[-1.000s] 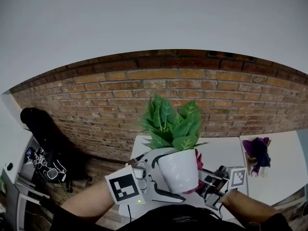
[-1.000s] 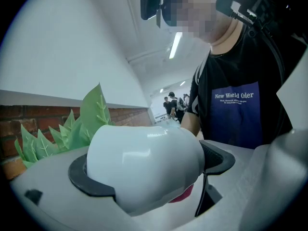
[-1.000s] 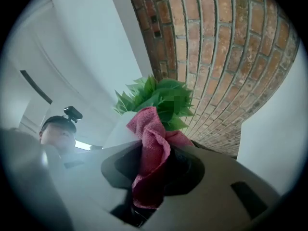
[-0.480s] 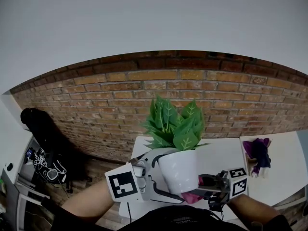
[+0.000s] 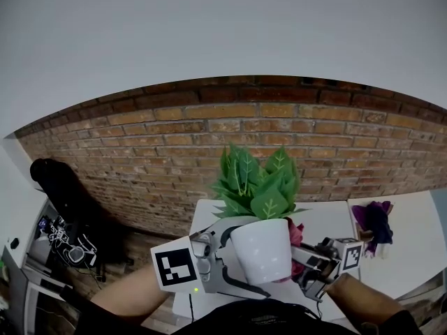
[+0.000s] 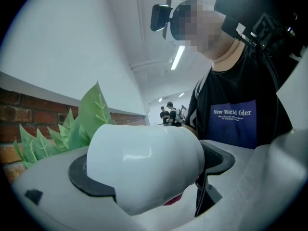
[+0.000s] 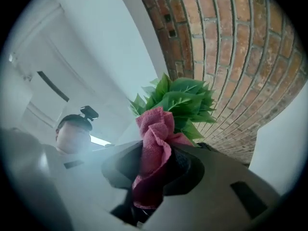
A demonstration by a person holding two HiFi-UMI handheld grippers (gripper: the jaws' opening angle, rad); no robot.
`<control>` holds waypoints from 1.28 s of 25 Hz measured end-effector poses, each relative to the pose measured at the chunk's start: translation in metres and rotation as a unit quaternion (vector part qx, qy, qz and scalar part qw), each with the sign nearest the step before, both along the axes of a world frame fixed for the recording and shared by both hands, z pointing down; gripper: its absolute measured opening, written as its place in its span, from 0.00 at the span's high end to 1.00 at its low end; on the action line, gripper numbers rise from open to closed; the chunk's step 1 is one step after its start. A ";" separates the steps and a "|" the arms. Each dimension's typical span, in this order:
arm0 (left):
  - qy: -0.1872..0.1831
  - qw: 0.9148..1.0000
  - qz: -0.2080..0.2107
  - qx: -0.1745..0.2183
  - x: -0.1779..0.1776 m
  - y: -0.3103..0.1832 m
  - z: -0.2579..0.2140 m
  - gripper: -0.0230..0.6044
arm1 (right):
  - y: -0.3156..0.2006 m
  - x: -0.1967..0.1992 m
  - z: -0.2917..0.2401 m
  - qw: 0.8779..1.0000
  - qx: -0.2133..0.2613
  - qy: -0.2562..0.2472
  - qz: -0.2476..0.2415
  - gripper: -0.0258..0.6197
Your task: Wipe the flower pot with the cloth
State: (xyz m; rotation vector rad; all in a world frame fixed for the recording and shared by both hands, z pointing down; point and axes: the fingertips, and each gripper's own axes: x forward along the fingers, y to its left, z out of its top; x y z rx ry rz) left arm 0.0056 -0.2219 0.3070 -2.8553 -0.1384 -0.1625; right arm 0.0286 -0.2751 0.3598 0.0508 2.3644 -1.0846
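A white flower pot (image 5: 262,250) with a green leafy plant (image 5: 255,187) hangs above the table, tilted. My left gripper (image 5: 241,260) is shut on it, one jaw on each side of its body. In the left gripper view the pot (image 6: 144,162) fills the space between the black pads, with the leaves (image 6: 91,114) at left. My right gripper (image 5: 302,257) is shut on a pink cloth (image 5: 296,234), which lies against the pot's right side. In the right gripper view the cloth (image 7: 154,153) bunches up between the pads, and the plant (image 7: 180,100) is just beyond it.
A white table (image 5: 321,218) stands below the pot against a brick wall (image 5: 209,131). A purple bunch of flowers (image 5: 374,222) lies on the white surface at right. A dark chair (image 5: 56,180) and a cluttered desk (image 5: 63,246) are at far left.
My right gripper swept the cloth down under the pot's base, then back up along its right side. The left gripper kept hold of the pot, which barely moved.
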 end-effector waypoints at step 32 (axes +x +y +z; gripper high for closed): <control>0.052 0.998 -0.023 -0.017 0.005 -0.001 -0.016 0.07 | 0.058 -0.019 0.000 0.982 0.035 -0.089 -0.161 0.81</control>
